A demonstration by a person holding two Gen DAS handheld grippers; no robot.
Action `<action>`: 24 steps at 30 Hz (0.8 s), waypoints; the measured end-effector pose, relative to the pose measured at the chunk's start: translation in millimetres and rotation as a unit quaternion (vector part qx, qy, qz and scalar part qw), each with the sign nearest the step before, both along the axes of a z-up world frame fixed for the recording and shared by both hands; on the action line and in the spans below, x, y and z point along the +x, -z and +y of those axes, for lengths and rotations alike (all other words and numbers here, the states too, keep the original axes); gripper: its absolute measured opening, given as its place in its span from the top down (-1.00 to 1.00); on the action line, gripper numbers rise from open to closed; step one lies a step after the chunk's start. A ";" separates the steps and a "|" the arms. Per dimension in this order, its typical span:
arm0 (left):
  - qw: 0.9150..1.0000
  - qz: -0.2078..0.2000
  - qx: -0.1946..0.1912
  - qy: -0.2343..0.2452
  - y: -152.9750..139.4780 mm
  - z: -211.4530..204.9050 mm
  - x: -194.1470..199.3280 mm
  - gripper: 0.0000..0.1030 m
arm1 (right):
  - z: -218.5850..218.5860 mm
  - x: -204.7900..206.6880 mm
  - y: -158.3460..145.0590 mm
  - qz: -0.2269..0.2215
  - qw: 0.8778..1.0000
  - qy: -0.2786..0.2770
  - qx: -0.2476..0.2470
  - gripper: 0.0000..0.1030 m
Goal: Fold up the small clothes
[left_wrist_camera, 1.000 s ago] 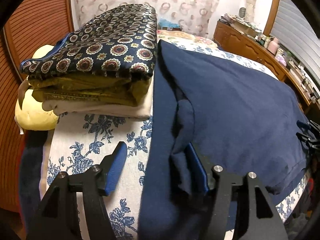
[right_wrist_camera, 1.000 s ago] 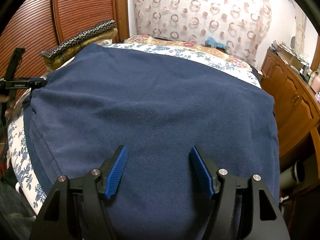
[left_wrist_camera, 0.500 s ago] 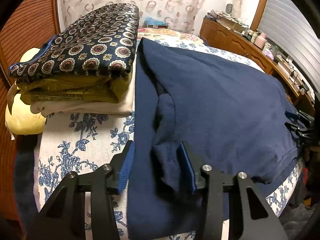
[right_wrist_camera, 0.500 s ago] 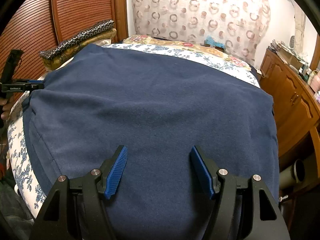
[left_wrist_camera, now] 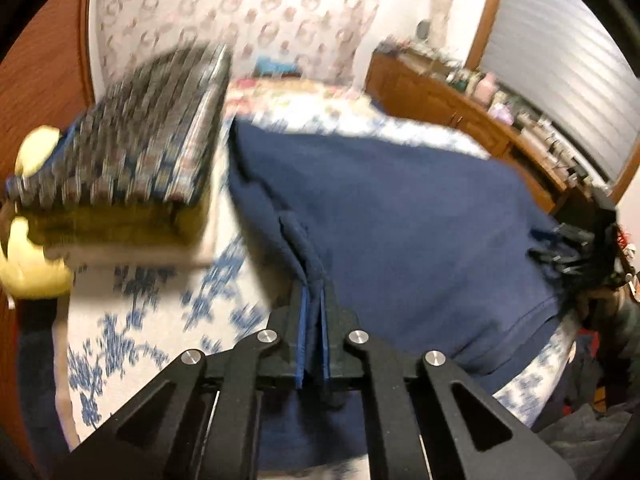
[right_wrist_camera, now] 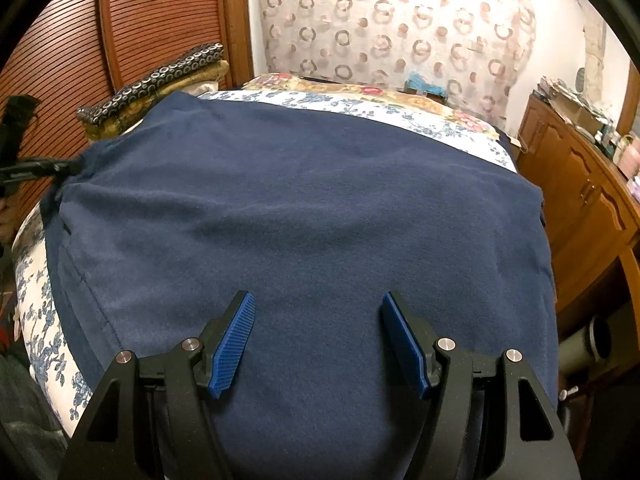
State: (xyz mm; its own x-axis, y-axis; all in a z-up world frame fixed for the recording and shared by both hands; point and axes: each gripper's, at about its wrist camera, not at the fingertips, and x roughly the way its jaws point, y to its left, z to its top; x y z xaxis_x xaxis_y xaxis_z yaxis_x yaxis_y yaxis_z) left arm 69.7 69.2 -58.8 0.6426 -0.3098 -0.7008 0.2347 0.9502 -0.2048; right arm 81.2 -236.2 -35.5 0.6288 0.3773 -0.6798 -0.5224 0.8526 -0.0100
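Left tongs: the blue-padded fingers are pressed together, pinching a bunched fold at the edge of the large navy-blue fleece garment. The fabric ridge rises from the bed surface into the jaws. The left wrist view is motion-blurred, so finer detail of the fold cannot be told.

Right tongs: the fingers are spread wide, with the ribbed blue pads over the near part of the garment. Nothing sits between them. Contact with the cloth cannot be told.

Task item: the navy garment lies spread flat across the bed with the white, blue-flowered cover, taking up most of its top. In the right wrist view its far-left corner is gathered into a point where the left tongs grip it; the rest lies smooth with faint creases.

Surroundings: a folded stack of cloth topped by a dark, medallion-patterned layer rests on the bed beside the garment's left edge, with a yellow pillow next to it. A brown slatted wooden panel stands behind the stack. A wooden dresser carrying small articles runs along the right side of the bed. A curtain printed with rings hangs at the far end.
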 end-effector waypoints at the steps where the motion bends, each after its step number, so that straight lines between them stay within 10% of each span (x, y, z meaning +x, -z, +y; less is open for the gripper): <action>1: 1.000 -0.011 -0.005 0.007 -8.1 -4.4 -1.1 0.88 | -2.9 -0.3 -1.4 -0.003 1.000 0.012 0.005 -0.32; 24: 0.960 -0.117 -0.035 0.252 -135.9 -211.9 33.8 0.89 | -63.4 -85.5 -42.0 -0.068 0.992 0.077 0.066 -0.32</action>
